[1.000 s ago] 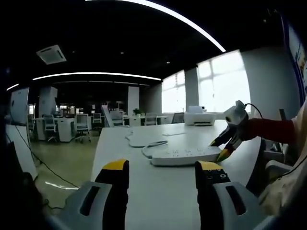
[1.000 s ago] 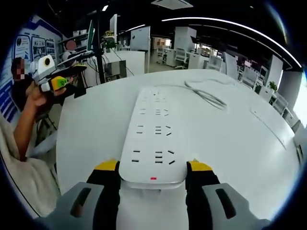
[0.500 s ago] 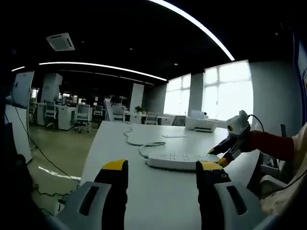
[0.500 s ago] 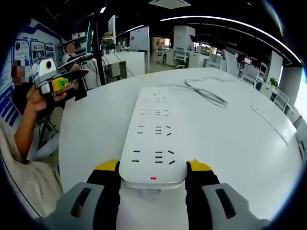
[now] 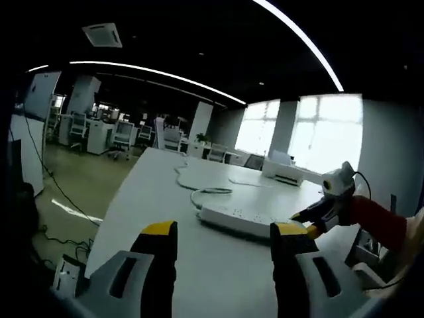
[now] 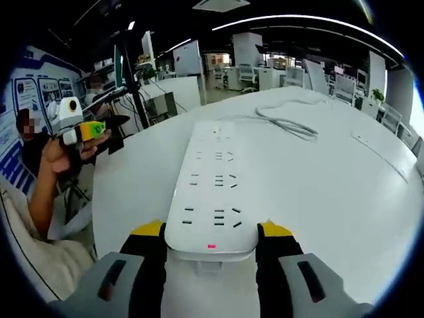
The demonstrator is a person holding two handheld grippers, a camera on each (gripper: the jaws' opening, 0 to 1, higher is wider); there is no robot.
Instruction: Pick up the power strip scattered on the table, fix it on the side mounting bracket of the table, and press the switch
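The strip (image 6: 213, 192) lies flat along the white worktop (image 6: 331, 185), socket face up, and its near end, the one with the small red mark, sits between the fingers of the right gripper (image 6: 212, 233), which pinch it from both long sides. From the strip's far end a pale cable (image 6: 285, 124) snakes off across the worktop. In the left gripper view the strip (image 5: 248, 219) shows side-on, a low white bar with the right gripper (image 5: 317, 215) closed on its right end and the cable (image 5: 199, 192) looping away from its left end; whether that end is raised off the worktop cannot be told

The left gripper (image 5: 223, 232) hangs well apart from the strip, nearer the worktop's edge, its yellow-tipped fingers spread with nothing between them. In the right gripper view it (image 6: 85, 127) shows held up in a hand beyond the strip's left side, off the worktop edge

By my reading the pick-up is the step in hand: the grasp is made, but the carry to the bracket is not yet begun, and no bracket can be made out beside the strip in either view. The next move calls for lifting the pinched end clear, keeping the long body level so it does not swing, with slack in the cable minded, then bringing it round to the worktop's side; the free left gripper could steady the far end there
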